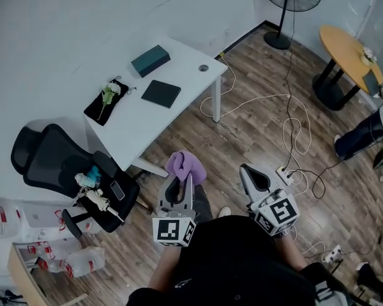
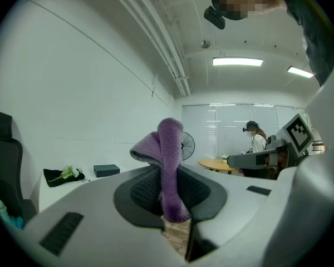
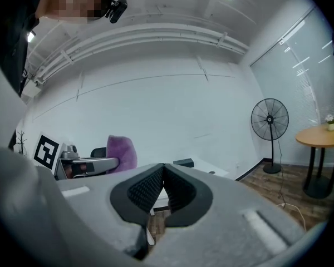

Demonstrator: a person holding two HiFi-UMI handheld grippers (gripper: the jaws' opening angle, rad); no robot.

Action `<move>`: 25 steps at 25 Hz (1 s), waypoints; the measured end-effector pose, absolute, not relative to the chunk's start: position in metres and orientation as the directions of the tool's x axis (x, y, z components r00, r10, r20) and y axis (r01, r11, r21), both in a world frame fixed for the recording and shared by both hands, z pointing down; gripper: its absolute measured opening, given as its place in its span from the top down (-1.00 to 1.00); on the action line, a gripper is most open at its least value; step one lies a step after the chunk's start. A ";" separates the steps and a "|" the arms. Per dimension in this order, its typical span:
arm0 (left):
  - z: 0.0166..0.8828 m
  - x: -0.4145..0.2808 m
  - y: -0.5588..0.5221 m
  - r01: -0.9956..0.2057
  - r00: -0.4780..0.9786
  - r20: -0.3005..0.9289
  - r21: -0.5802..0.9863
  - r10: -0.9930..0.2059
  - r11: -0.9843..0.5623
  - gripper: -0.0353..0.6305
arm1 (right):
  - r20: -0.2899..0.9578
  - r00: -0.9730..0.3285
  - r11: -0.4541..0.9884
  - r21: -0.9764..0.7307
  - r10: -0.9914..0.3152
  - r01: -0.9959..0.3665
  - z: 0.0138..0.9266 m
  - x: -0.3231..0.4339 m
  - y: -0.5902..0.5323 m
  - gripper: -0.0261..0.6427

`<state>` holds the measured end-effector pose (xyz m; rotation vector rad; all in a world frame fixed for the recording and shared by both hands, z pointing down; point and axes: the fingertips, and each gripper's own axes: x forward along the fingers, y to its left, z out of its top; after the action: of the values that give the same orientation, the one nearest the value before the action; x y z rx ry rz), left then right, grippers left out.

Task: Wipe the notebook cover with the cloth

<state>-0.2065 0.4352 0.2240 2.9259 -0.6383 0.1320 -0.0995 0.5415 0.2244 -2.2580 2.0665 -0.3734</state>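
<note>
A dark notebook (image 1: 161,93) lies flat on the white table (image 1: 179,69), well away from both grippers. My left gripper (image 1: 179,185) is shut on a purple cloth (image 1: 186,166), which sticks up between its pads and flops over at the top (image 2: 168,149). It is held above the wooden floor, short of the table's near end. My right gripper (image 1: 254,178) is beside it on the right, shut with nothing between its pads (image 3: 163,174). In the right gripper view the cloth (image 3: 121,151) shows at the left.
A teal box (image 1: 150,60) and a black cloth with flowers (image 1: 107,101) share the table. A black office chair (image 1: 57,164) stands at its near left. Cables and a power strip (image 1: 287,174) cross the floor; a fan (image 1: 288,5), a round wooden table (image 1: 348,53) and a person (image 1: 370,129) are at the right.
</note>
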 end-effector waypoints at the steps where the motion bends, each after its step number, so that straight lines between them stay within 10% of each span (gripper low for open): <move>1: 0.225 -0.202 0.432 -0.412 0.910 0.116 0.123 -0.399 -0.903 0.69 | 0.140 0.082 -0.109 -0.203 -0.987 -0.973 0.225 -0.096 0.539 0.91; 25: 0.255 -0.079 0.259 -0.288 0.953 0.140 0.160 -0.267 -0.944 0.69 | 0.193 0.176 -0.214 -0.201 -0.965 -0.956 0.243 0.002 0.370 0.91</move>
<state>-0.0794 0.2590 0.2548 2.9271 -0.4195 0.1736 0.0016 0.3701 0.2427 -2.3824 1.9469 -0.4343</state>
